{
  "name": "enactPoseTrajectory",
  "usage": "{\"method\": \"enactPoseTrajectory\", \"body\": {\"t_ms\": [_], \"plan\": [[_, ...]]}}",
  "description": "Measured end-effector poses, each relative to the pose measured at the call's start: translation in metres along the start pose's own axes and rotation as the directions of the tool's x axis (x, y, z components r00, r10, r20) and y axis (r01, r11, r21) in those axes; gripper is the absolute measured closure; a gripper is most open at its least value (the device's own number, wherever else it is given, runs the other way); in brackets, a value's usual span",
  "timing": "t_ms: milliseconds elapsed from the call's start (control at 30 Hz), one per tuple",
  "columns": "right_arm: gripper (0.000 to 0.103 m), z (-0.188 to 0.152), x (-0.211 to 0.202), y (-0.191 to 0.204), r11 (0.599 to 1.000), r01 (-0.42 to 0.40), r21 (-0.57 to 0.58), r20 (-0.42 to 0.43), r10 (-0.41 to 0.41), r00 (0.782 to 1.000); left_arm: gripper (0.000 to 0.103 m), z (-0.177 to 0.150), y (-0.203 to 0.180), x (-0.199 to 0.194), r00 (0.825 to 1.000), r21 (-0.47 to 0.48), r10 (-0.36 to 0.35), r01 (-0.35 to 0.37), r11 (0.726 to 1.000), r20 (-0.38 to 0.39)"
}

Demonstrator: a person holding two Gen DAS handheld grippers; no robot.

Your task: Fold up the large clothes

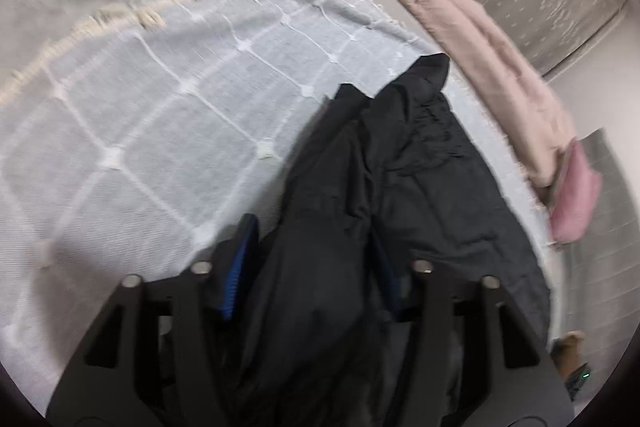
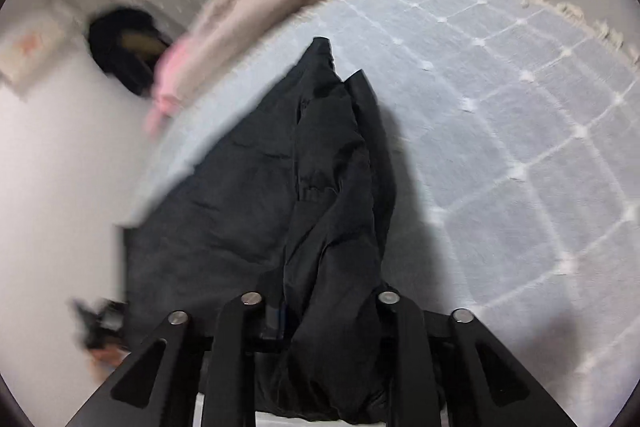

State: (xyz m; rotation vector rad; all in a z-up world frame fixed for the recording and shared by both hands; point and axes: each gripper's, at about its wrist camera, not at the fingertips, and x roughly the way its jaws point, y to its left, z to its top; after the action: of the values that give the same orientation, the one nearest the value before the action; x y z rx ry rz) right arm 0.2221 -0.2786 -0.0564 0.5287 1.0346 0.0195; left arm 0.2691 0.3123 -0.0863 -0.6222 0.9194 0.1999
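1. The left gripper (image 1: 312, 267) has a thick bunch of the black jacket (image 1: 420, 167) between its fingers. One blue pad (image 1: 240, 267) shows bare beside the cloth, so I cannot tell whether the jaws press on the fabric. If they are loose, the bunch could slide out on a lift.
2. The jacket lies crumpled on the pale blue checked blanket (image 1: 160, 127) near the bed's edge, close to the pink and beige bedding (image 1: 500, 79). Dragging it that way could snag the bedding or spill a sleeve over the side.
3. The right gripper (image 2: 320, 307) also has a fold of jacket (image 2: 260, 207) between its fingers, set fairly narrow. Its pads are hidden, so the grip is uncertain. Uneven pulls between the hands would twist the garment.
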Motion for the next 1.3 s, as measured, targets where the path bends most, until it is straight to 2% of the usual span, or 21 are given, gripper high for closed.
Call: {"method": "enactPoseTrajectory", "body": {"t_ms": [67, 100, 167, 233, 300, 367, 500, 567, 667, 767, 833, 900, 1033, 1300], "plan": [[0.047, 0.002, 0.004, -0.006, 0.998, 0.068, 0.014, -0.014, -0.068, 0.998, 0.034, -0.005, -0.004, -0.016, 0.998, 0.045, 0.043, -0.045, 0.998, 0.038], [0.044, 0.004, -0.001, -0.008, 0.996, 0.083, 0.041, -0.003, -0.083, 0.997, 0.027, -0.009, -0.007, -0.029, 0.996, 0.078, 0.061, -0.066, 0.995, 0.072], [0.044, 0.008, -0.018, -0.006, 0.993, 0.099, 0.057, 0.049, -0.102, 0.994, 0.018, -0.018, -0.003, -0.051, 0.990, 0.108, 0.068, -0.081, 0.991, 0.123], [0.043, 0.009, -0.037, 0.002, 0.989, 0.141, 0.032, 0.141, -0.144, 0.979, 0.018, -0.021, 0.004, -0.068, 0.986, 0.095, 0.065, -0.080, 0.992, 0.153], [0.041, 0.009, -0.051, 0.014, 0.982, 0.191, 0.004, 0.211, -0.187, 0.960, 0.015, -0.022, 0.012, -0.079, 0.988, 0.050, 0.047, -0.055, 0.997, 0.148], [0.038, 0.004, -0.060, 0.025, 0.979, 0.201, -0.019, 0.240, -0.191, 0.952, 0.010, -0.022, 0.020, -0.080, 0.994, 0.003, 0.037, -0.038, 0.999, 0.103], [0.035, -0.001, -0.061, 0.051, 0.981, 0.174, -0.079, 0.239, -0.151, 0.959, 0.010, -0.036, 0.039, -0.080, 1.000, -0.127, -0.019, 0.016, 0.992, -0.024], [0.035, -0.002, -0.057, 0.065, 0.979, 0.165, -0.120, 0.232, -0.134, 0.963, 0.010, -0.047, 0.043, -0.085, 0.999, -0.172, -0.040, 0.036, 0.984, -0.014], [0.035, -0.010, -0.049, 0.090, 0.970, 0.149, -0.191, 0.219, -0.106, 0.970, 0.010, -0.062, 0.042, -0.088, 0.997, -0.167, -0.071, 0.070, 0.983, 0.000], [0.035, -0.019, -0.041, 0.109, 0.959, 0.155, -0.236, 0.220, -0.103, 0.970, 0.010, -0.069, 0.041, -0.076, 0.992, -0.176, -0.116, 0.106, 0.979, -0.049], [0.035, -0.025, -0.037, 0.118, 0.956, 0.154, -0.251, 0.217, -0.099, 0.971, 0.010, -0.076, 0.041, -0.062, 0.981, -0.217, -0.172, 0.149, 0.965, -0.092], [0.035, -0.028, -0.031, 0.126, 0.957, 0.138, -0.256, 0.206, -0.085, 0.975, 0.010, -0.083, 0.042, -0.051, 0.973, -0.272, -0.218, 0.191, 0.943, -0.074], [0.035, -0.031, -0.012, 0.135, 0.959, 0.126, -0.255, 0.174, -0.083, 0.981, 0.010, -0.092, 0.037, -0.032, 0.970, -0.314, -0.235, 0.205, 0.927, -0.062], [0.035, -0.050, 0.014, 0.166, 0.916, 0.149, -0.373, 0.151, -0.099, 0.984, 0.010, -0.088, 0.013, -0.012, 0.959, -0.268, -0.281, 0.266, 0.926, -0.019]]}}
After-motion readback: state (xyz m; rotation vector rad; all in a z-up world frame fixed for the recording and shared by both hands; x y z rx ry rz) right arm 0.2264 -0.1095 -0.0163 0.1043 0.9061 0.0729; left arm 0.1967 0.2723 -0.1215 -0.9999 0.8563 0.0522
